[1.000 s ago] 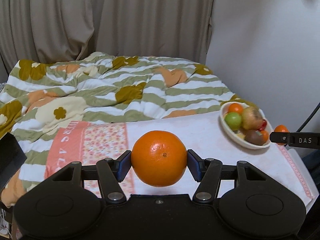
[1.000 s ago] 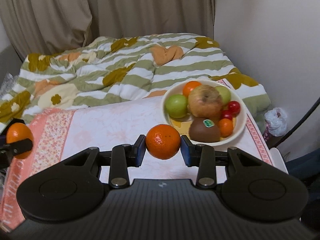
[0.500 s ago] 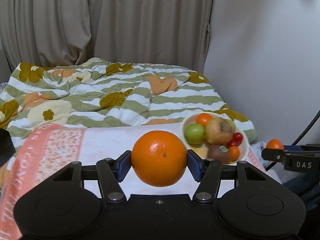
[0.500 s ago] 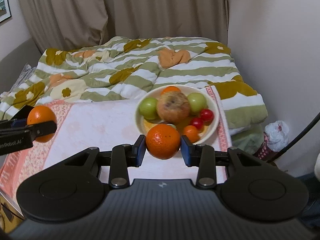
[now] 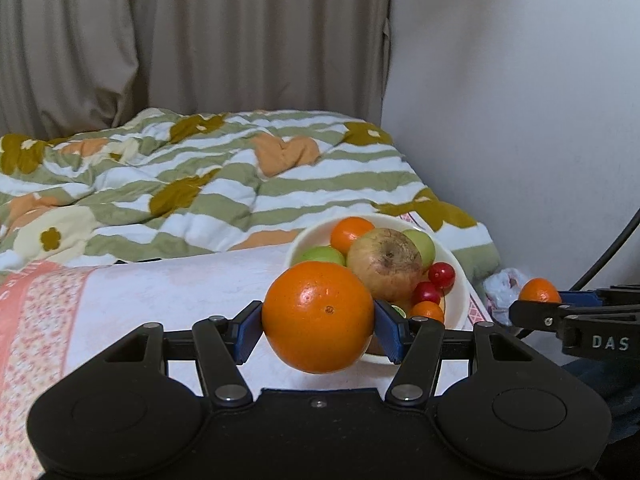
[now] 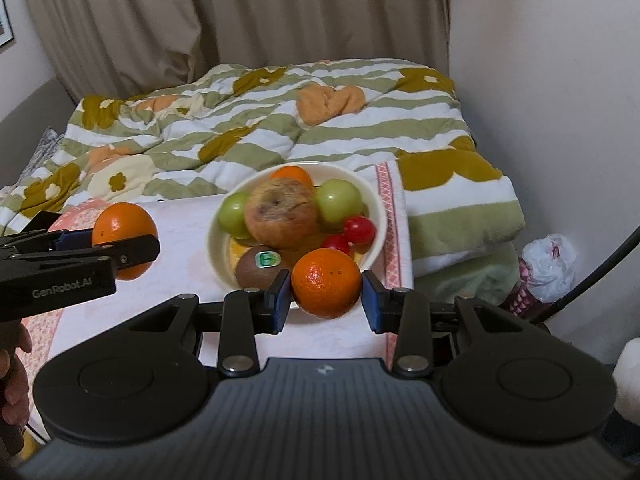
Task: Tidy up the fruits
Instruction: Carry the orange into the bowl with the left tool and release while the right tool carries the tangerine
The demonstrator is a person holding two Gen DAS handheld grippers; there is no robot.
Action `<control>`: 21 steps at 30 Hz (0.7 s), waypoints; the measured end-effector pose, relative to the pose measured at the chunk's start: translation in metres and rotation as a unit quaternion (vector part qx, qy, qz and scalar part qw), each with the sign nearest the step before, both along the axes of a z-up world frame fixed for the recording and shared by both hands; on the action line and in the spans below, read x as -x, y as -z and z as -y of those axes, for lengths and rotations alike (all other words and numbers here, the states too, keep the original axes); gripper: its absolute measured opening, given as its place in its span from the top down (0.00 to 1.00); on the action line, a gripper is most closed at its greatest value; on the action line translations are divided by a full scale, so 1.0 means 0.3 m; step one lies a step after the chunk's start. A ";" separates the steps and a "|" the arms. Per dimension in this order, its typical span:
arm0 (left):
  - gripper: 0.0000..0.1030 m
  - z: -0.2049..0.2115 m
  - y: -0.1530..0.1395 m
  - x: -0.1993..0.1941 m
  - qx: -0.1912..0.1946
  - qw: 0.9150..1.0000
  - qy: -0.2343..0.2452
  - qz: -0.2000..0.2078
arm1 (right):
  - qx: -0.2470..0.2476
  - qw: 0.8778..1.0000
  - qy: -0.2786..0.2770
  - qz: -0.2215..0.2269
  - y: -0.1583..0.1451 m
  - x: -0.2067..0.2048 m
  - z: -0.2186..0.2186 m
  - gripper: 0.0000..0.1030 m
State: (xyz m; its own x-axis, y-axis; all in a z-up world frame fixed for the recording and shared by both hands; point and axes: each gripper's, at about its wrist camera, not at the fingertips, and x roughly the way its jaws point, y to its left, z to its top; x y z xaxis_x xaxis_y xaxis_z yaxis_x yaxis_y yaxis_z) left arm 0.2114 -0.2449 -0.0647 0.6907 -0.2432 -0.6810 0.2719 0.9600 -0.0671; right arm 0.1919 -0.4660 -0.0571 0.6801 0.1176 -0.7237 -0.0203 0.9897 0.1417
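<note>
The left gripper [image 5: 319, 330] clamps a large orange [image 5: 319, 316], the right gripper [image 6: 325, 296] a smaller mandarin [image 6: 326, 282] — both near the bowl [image 6: 376, 208]; it looks crowded, so a released fruit could roll off the heap onto the cloth [image 6: 188, 224].

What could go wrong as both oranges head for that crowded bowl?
The bowl is nearly full, so the small orange in the right tongs may roll off the kiwi or knock the cherry tomatoes. The left tongs with the large orange could collide with the right tongs.
</note>
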 end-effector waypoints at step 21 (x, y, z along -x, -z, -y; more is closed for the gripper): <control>0.17 0.087 0.172 -0.199 -0.046 0.996 0.063 -0.036 | -0.011 0.998 0.058 -0.027 0.116 -0.144 0.065 0.49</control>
State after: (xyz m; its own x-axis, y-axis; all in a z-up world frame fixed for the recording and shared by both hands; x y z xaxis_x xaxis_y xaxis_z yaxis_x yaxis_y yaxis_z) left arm 0.2711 -0.2710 -0.1164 0.6073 -0.2589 -0.7511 0.3885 0.9215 -0.0036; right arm 0.2352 -0.4854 -0.0919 0.6496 0.0565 -0.7582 0.1021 0.9817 0.1606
